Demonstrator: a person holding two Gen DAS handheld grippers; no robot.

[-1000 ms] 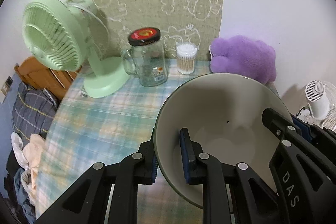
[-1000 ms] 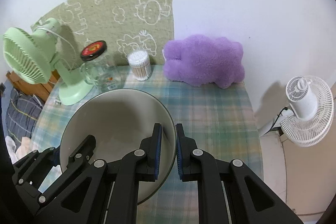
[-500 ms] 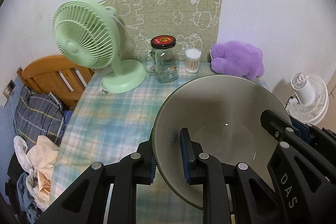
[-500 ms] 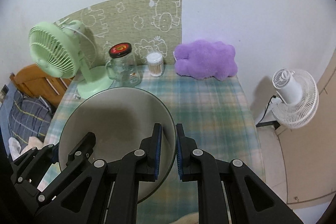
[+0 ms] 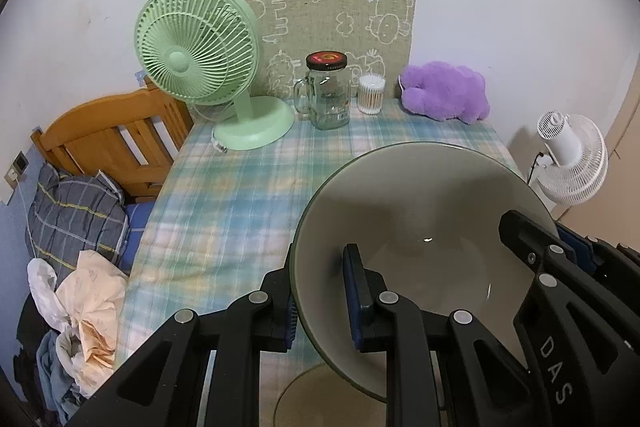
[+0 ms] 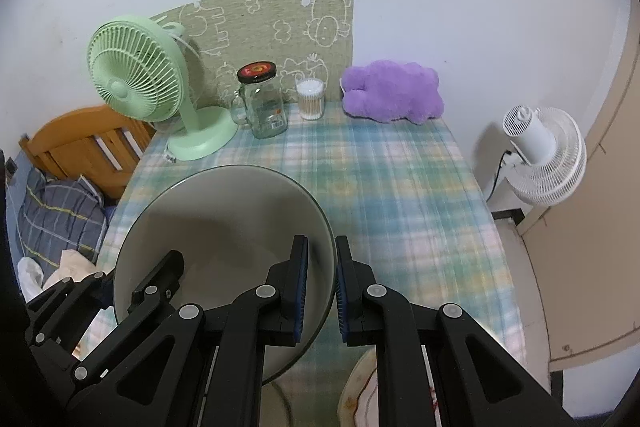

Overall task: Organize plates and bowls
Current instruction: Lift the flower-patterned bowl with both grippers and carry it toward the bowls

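Observation:
A large pale grey bowl point(image 5: 420, 203) with a dark green rim hangs above the checked tablecloth point(image 5: 240, 195), carried by both grippers. My left gripper point(image 5: 320, 267) is shut on its left rim, one pad inside the wall and one outside. My right gripper point(image 6: 321, 247) is shut on the right rim of the bowl point(image 6: 224, 219) in the same way. The right gripper's black frame point(image 5: 532, 231) shows at the bowl's far side in the left wrist view. Under the bowl, near the table's front edge, a round rim point(image 5: 304, 399) of another dish peeks out, mostly hidden.
Along the back wall stand a green desk fan point(image 5: 196, 51), a glass jar point(image 5: 328, 91) with a black lid, a cotton swab tub point(image 5: 371, 94) and a purple plush point(image 5: 444, 93). A wooden bed end point(image 5: 108, 139) and clothes lie left; a white floor fan point(image 6: 540, 155) stands right.
Both grippers have pulled back from the wall and risen a little with the bowl still held between them. The fan, jar and plush now look smaller and farther off.

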